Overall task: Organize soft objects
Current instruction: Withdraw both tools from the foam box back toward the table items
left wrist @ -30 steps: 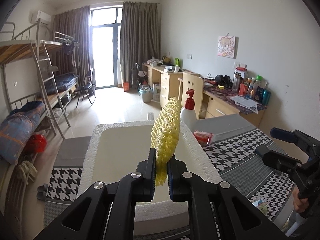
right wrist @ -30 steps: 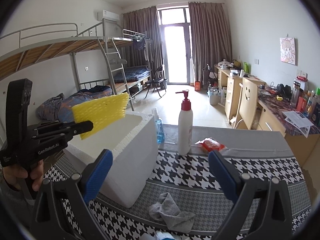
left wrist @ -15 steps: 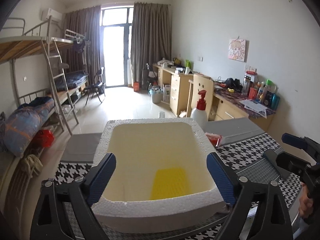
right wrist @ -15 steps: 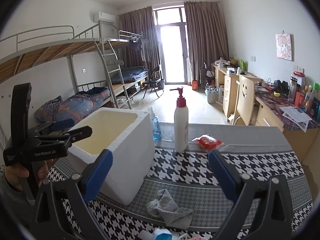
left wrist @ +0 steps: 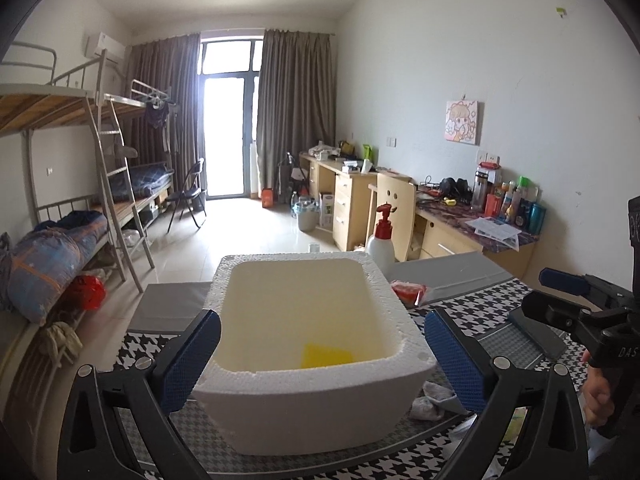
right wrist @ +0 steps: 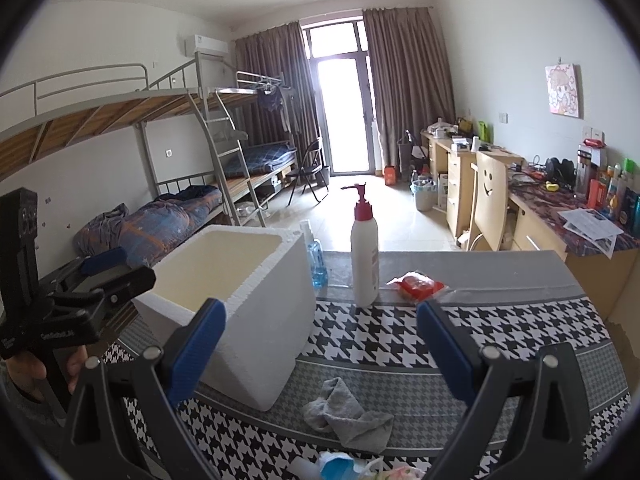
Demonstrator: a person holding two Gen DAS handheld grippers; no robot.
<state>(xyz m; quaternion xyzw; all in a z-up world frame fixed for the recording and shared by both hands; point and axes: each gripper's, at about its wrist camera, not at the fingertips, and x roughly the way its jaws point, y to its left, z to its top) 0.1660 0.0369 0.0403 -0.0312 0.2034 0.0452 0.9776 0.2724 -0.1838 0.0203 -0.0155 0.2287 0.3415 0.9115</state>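
Note:
A white foam box point(left wrist: 320, 396) stands on the houndstooth table; it also shows in the right wrist view point(right wrist: 256, 320). A yellow foam net point(left wrist: 326, 355) lies on the box floor. My left gripper point(left wrist: 322, 354) is open and empty, pulled back in front of the box's near wall. My right gripper point(right wrist: 320, 350) is open and empty above the table, to the right of the box. A crumpled grey cloth point(right wrist: 348, 416) lies on the table just below it, and its edge shows in the left wrist view point(left wrist: 434, 402).
A white pump bottle with red top point(right wrist: 365, 256), a small blue-liquid bottle point(right wrist: 316, 260) and a red packet point(right wrist: 418, 286) stand behind the box. Packets point(right wrist: 340, 466) lie at the near table edge. Bunk beds left, desks right.
My left gripper opened and dropped the yellow foam net into the box, then drew back toward me. The right gripper has shifted slightly and stays open.

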